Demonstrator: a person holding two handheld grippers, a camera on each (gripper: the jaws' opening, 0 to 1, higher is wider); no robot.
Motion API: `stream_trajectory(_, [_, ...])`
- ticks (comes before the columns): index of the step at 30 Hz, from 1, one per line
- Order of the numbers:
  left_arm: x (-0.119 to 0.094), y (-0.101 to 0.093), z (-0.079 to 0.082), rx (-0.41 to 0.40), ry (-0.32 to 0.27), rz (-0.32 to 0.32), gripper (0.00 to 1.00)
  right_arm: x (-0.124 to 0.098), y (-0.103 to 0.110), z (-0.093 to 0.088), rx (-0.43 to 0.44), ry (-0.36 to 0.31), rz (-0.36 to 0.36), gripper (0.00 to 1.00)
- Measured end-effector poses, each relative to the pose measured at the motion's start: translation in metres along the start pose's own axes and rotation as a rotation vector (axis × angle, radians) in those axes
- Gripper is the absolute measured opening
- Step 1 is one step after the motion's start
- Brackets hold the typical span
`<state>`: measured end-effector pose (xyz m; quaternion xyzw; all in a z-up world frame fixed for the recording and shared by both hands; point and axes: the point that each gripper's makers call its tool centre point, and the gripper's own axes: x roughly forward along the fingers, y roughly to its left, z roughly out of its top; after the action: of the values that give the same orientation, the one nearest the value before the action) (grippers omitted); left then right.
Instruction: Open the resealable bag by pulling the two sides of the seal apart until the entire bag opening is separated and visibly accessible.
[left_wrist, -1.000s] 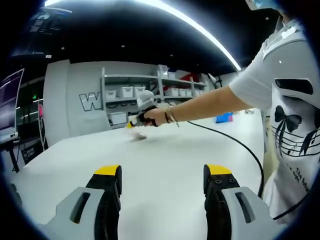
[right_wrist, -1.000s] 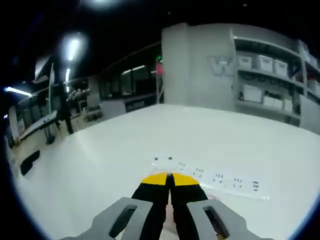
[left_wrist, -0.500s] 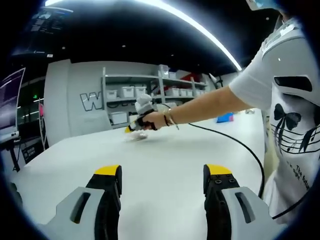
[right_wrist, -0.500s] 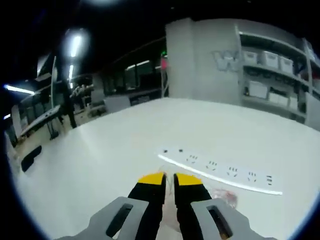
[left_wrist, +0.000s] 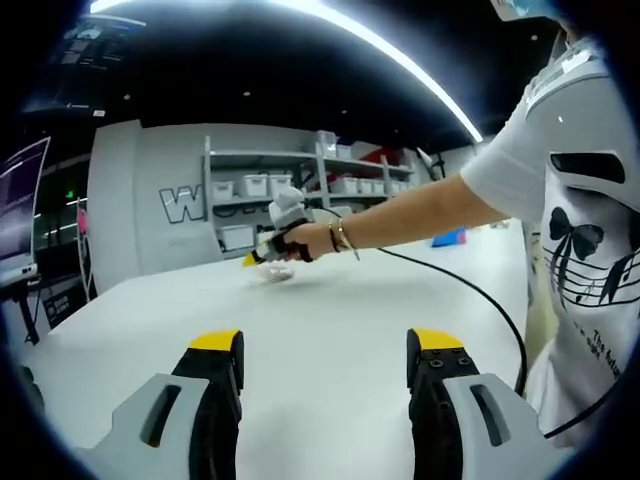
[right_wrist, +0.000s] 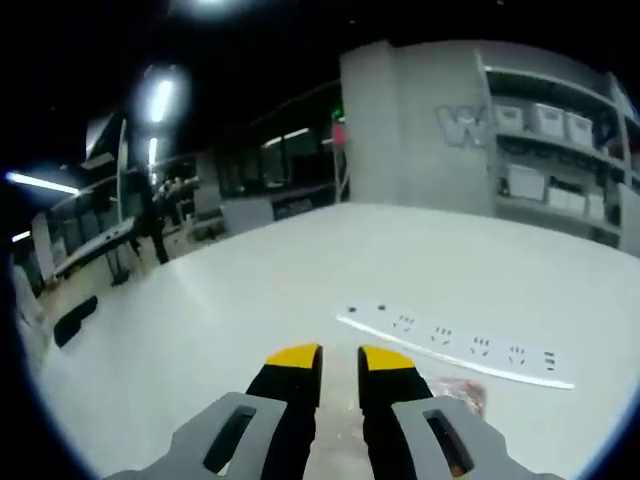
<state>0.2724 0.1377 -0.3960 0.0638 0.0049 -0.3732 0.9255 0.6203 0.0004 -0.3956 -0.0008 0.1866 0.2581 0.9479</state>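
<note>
We see the resealable bag just right of the right gripper jaws (parted, holding nothing), left gripper jaws wide open, well away across the worktop.

Your left gripper has grey bodies with black jaws and yellow tips, and your right gripper looks the same. You wear a white T-shirt with black prints and a bracelet. A black cable runs to your handle.
</note>
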Motion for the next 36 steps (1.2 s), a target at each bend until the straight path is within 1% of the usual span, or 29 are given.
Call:
stream_trajectory(4, [-0.003, 0.000, 0.001, 0.002, -0.002, 0.004, 0.65, -0.007, 0.007, 0.005, 0.006, -0.036, 0.016, 0.12])
stream_trajectory(9, [-0.005, 0.000, 0.002, 0.000, -0.007, 0.010, 0.65, -0.018, 0.007, 0.008, 0.010, -0.083, 0.003, 0.14])
stream_trajectory(13, [-0.005, -0.003, 0.002, 0.003, -0.007, 0.003, 0.65, -0.025, 0.009, 0.004, 0.003, -0.085, -0.004, 0.16])
stream_trajectory(21, [-0.008, -0.005, 0.006, 0.008, -0.015, 0.009, 0.65, -0.043, 0.003, 0.000, -0.001, -0.100, -0.039, 0.21])
stream_trajectory(24, [-0.008, -0.007, 0.007, 0.009, -0.018, 0.007, 0.65, -0.042, -0.006, 0.001, 0.010, -0.097, -0.057, 0.25])
stream_trajectory(30, [-0.009, -0.009, 0.007, 0.012, -0.012, 0.006, 0.65, -0.046, -0.011, 0.001, 0.031, -0.103, -0.081, 0.30])
stream_trajectory(32, [-0.009, -0.008, 0.008, 0.013, -0.015, 0.010, 0.65, -0.045, -0.014, 0.001, 0.050, -0.103, -0.087, 0.35])
stream_trajectory(33, [-0.010, -0.007, 0.009, 0.014, -0.017, 0.011, 0.65, -0.041, -0.021, 0.002, 0.060, -0.100, -0.093, 0.38])
stream_trajectory(36, [-0.010, -0.008, 0.009, 0.015, -0.019, 0.011, 0.65, -0.037, -0.026, 0.000, 0.080, -0.094, -0.104, 0.42])
